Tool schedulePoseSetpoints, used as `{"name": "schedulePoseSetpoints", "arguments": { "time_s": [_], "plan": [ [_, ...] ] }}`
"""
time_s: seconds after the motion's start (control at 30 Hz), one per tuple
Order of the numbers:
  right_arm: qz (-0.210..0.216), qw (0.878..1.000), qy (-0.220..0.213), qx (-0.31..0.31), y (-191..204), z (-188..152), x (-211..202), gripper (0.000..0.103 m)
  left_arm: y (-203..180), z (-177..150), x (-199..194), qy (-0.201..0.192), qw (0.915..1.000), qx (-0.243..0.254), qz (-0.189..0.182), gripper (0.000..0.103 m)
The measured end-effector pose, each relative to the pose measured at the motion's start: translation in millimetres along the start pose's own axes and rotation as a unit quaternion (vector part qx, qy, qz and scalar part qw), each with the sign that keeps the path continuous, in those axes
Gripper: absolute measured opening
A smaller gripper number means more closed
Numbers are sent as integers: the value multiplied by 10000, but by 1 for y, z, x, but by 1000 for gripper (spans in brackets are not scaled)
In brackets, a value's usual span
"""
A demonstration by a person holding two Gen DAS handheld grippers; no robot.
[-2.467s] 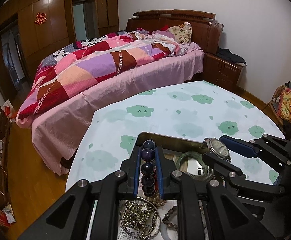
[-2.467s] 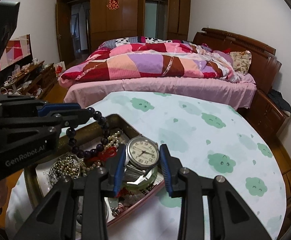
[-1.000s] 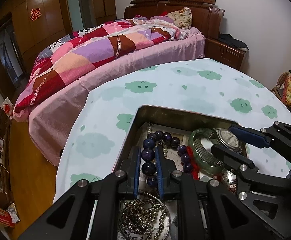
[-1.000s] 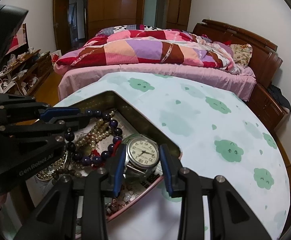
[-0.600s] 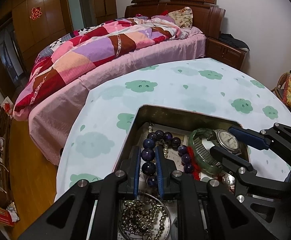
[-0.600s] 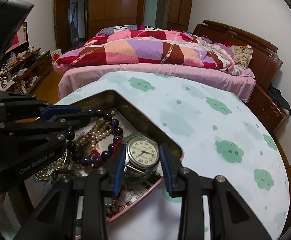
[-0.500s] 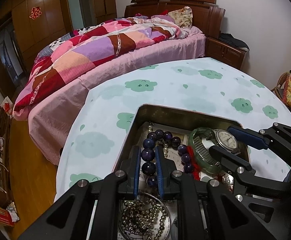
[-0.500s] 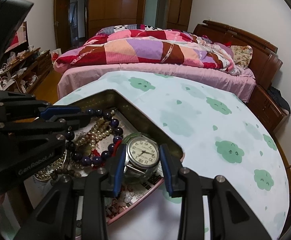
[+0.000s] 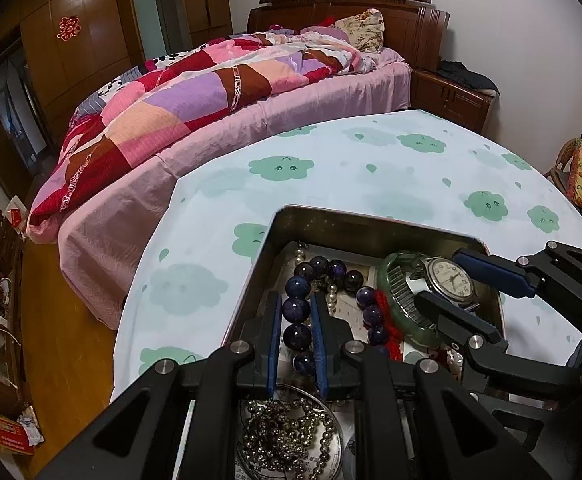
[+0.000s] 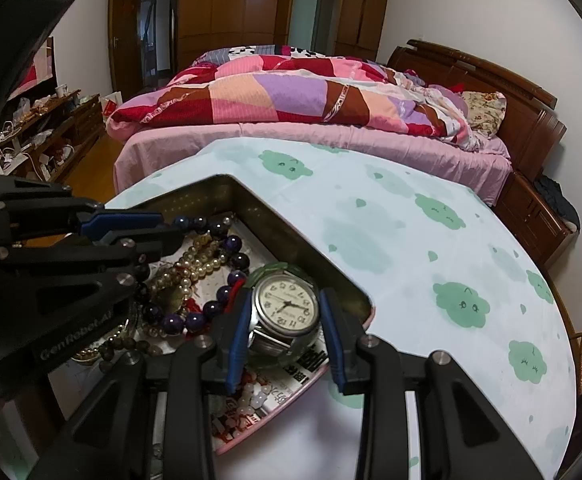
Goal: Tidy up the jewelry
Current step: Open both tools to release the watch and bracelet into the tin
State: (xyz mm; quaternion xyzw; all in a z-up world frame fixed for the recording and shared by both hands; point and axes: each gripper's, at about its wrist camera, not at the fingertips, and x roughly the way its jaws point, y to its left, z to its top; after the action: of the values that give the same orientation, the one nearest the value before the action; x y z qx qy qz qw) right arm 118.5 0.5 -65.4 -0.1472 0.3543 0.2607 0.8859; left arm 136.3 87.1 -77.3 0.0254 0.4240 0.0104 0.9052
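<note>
Since a couple of seconds back both tongs have come down into the tin, and the purple bead bracelet, which hung lifted between them, now lies partly on the tin floor.

The bench, under its cloud-print cloth, carries one metal tin, and both tongs reach into it side by side. The left tongs are clamped on one strand of the purple bead bracelet; the rest of its loop curves ahead of them and to their right, past a red cord. The right tongs are clamped on the case of one wristwatch, dial upward, which sits over a green bangle just ahead of their tips.

The left wrist view alone shows the bangle as a full ring with the watch's metal strap across it, and, beneath the left tongs, a round dish of small metallic beads. The right wrist view alone shows a pearl necklace heaped left of the right tongs, a string of brown beads under the left tongs, and printed paper lining the tin's near corner.
</note>
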Motion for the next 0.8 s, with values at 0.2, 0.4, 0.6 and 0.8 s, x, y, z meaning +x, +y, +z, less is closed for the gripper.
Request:
{"name": "schedulePoseSetpoints", "arguments": {
  "time_s": [0.2,0.4,0.6,0.8],
  "plan": [
    [-28,10000,13,-15,1,-1,4,36,0,0,2,14,10000,12,-13,14],
    [-31,10000,65,-11,0,-1,9,37,1,-3,-3,-63,10000,-26,-73,17],
    [12,9999,-132,51,-1,-1,-7,53,7,-7,-24,-356,9990,-208,-174,53],
    [8,9999,-160,-24,4,0,-10,54,10,-7,-31,-414,9990,-186,27,58]
  ]
}}
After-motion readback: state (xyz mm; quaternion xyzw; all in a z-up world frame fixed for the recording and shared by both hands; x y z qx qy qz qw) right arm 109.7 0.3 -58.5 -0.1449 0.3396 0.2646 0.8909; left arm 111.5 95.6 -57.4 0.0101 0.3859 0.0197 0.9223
